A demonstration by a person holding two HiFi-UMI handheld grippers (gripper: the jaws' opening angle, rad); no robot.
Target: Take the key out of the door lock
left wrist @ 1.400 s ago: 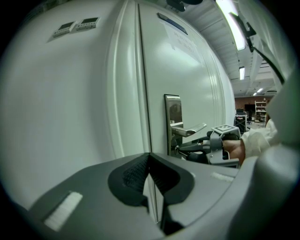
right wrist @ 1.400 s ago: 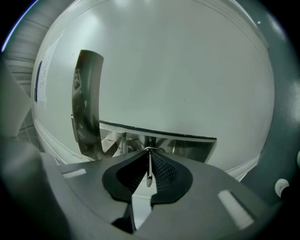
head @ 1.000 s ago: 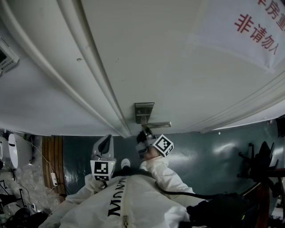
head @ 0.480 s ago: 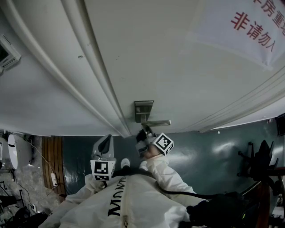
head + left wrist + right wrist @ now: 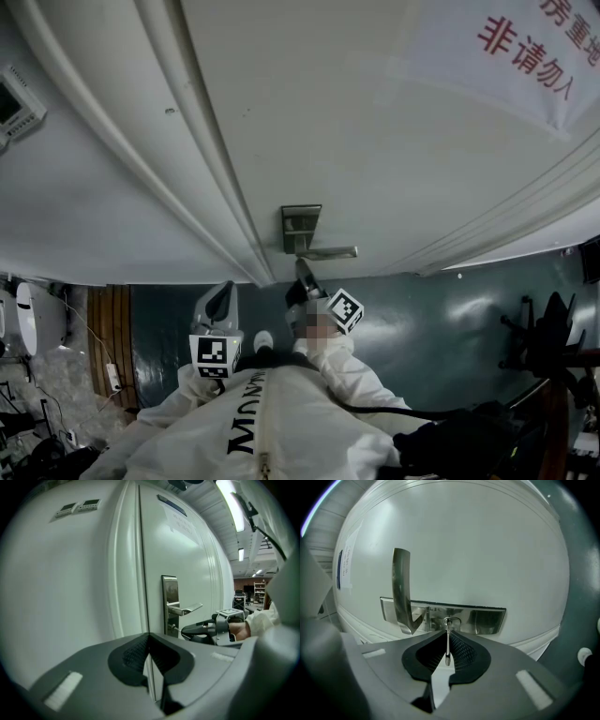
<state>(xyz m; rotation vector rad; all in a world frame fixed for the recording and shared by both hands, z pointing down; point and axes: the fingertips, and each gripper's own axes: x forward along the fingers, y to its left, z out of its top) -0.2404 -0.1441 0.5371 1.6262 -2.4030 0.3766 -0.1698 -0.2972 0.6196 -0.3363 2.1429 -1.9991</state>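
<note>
A steel lock plate (image 5: pixel 300 228) with a lever handle (image 5: pixel 330 252) sits on the white door (image 5: pixel 375 141). In the right gripper view a thin silver key (image 5: pixel 447 649) stands edge-on between my pads, its far end at the keyhole cylinder (image 5: pixel 449 621). My right gripper (image 5: pixel 448 635) is shut on that key and points level at the plate (image 5: pixel 487 619); it shows in the head view (image 5: pixel 302 270) just below the plate. My left gripper (image 5: pixel 149 637) is shut on nothing and hangs back at the left (image 5: pixel 223 298). From there I see the right gripper (image 5: pixel 199 629) at the lock.
The door frame's mouldings (image 5: pixel 202 169) run beside the lock. A white notice with red print (image 5: pixel 525 56) is stuck on the door. A wall panel (image 5: pixel 14 108) sits far left. The dark floor (image 5: pixel 441 328) holds chairs (image 5: pixel 548 356) at right and clutter (image 5: pixel 37 375) at left.
The right gripper has drawn slightly back from the lock plate with the key between its pads. The left gripper has stayed where it was.
</note>
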